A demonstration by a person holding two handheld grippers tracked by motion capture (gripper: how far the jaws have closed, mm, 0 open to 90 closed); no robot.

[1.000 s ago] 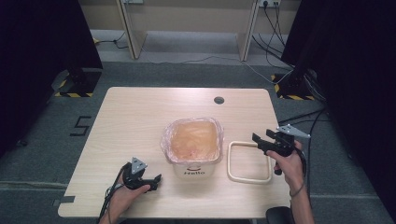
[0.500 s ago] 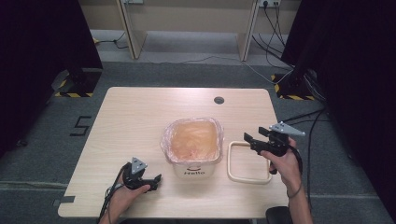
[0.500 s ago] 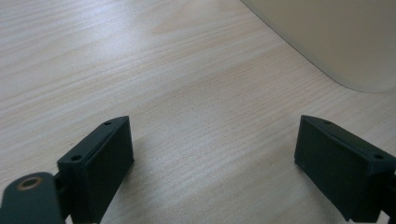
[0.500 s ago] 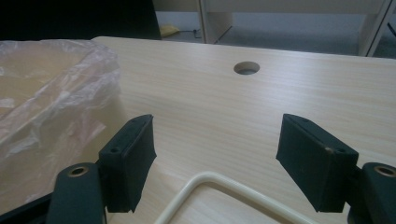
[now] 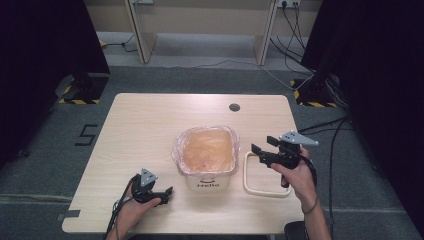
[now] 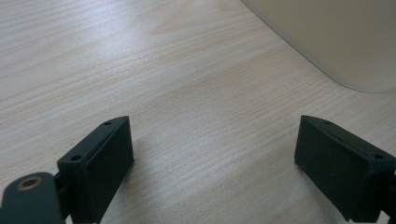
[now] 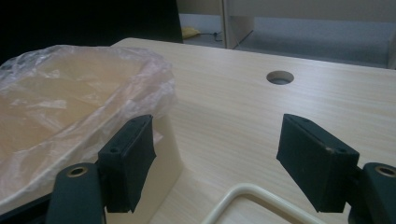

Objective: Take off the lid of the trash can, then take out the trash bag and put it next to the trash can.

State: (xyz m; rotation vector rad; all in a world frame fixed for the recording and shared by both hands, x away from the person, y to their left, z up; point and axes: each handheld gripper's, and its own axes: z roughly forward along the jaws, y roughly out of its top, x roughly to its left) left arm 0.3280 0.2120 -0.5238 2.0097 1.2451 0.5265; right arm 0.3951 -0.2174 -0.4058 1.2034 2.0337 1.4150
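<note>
Resting low on the near edge of the table (image 5: 150, 115), the left gripper (image 5: 167, 190) sits just left of the bin (image 5: 209, 182), and its jaws stand wide apart with nothing but bare wood between them. In the left gripper view the bin's cream wall (image 6: 336, 37) curves across the top right corner, near those jaws but not touching them.

Over to the right of the bin, a cream ring frame (image 5: 267, 192) lies flat on the wood, just beside the bin's right wall. The right gripper (image 5: 263, 148) hovers above the frame's far left corner, held in the person's right hand (image 5: 297, 172), pointing toward the bin. Its jaws have just been opening and now stand released, nothing between them. In the right gripper view, the left jaw sits against the bin's right corner, close to the crinkled plastic bag (image 7: 70, 98) that lines the bin and folds over its rim.

Beyond the bin, a round cable hole (image 5: 234, 107) sits in the table near its far edge.
</note>
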